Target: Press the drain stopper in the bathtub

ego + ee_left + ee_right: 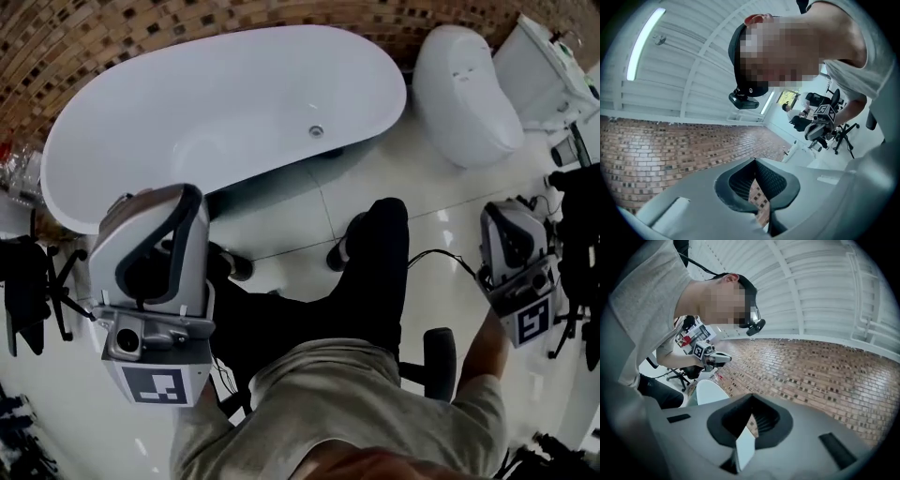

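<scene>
Stopper (316,131) is a small round metal disc on the floor of the tub (141,122), toward the tub's right end, on the side where the white toilet (464,94) stands. The tub's long axis runs left to right across the head view, so the near rim lies between the person and the disc.

Neither gripper is close to it. The left gripper (755,161) is held up over the floor tiles on the near side of the tub, and the right gripper (751,399) is well off to the right, past the person's black-clad leg (370,272). The stopper lies forward of both, roughly between them and well below. The left one looks slightly nearer, though not by much.

Both pairs of jaws are closed tip to tip and hold nothing. Each gripper view looks up at the brick wall (656,150) and the white ceiling rather than into the tub. Only the right gripper view catches a sliver of the tub's rim, and the stopper shows in neither.

My judgement is that whichever gripper goes must tip its jaws downward, cross the near rim and come down onto the disc from above.
</scene>
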